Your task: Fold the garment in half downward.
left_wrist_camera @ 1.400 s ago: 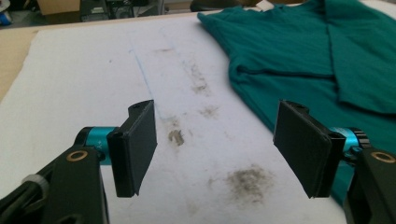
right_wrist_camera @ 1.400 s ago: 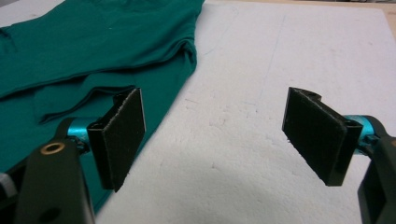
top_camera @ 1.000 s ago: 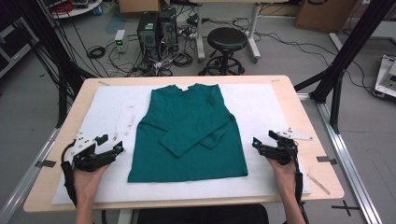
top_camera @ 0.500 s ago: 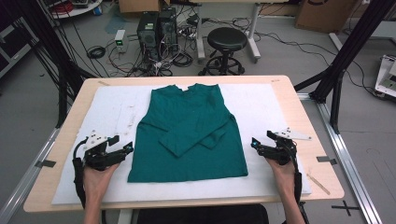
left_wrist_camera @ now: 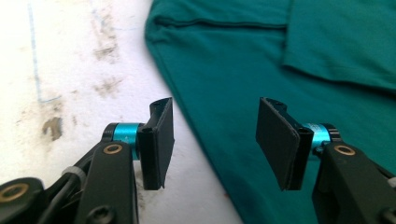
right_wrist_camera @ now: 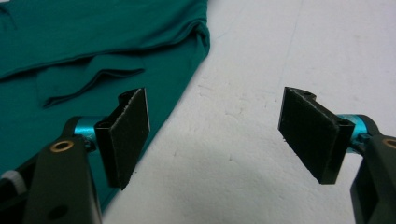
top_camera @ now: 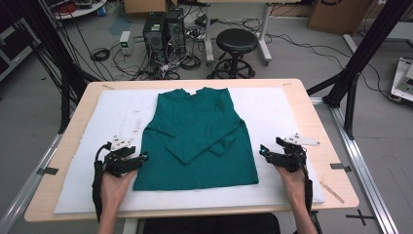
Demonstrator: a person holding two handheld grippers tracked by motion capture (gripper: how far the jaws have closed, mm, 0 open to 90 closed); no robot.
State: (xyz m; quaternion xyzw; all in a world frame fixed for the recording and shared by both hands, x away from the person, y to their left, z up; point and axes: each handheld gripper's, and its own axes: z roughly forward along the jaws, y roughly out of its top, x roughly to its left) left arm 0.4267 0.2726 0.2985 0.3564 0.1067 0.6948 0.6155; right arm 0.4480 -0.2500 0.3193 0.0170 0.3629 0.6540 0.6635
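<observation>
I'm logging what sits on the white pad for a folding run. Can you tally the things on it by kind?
Green shirt: 1
Handheld tool: 2, the left tool and the right tool, both with jaws open
Total: 3

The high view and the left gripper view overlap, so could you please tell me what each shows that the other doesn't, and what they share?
High view alone: the whole green shirt with sleeves folded across its front, the wooden table, the right gripper beside the shirt's right edge, both forearms, a black stool and computer towers on the floor.

Left gripper view alone: grey smudges on the white mat, seen close.

Shared: the left gripper, jaws open, straddling the shirt's left edge near the hem.
</observation>
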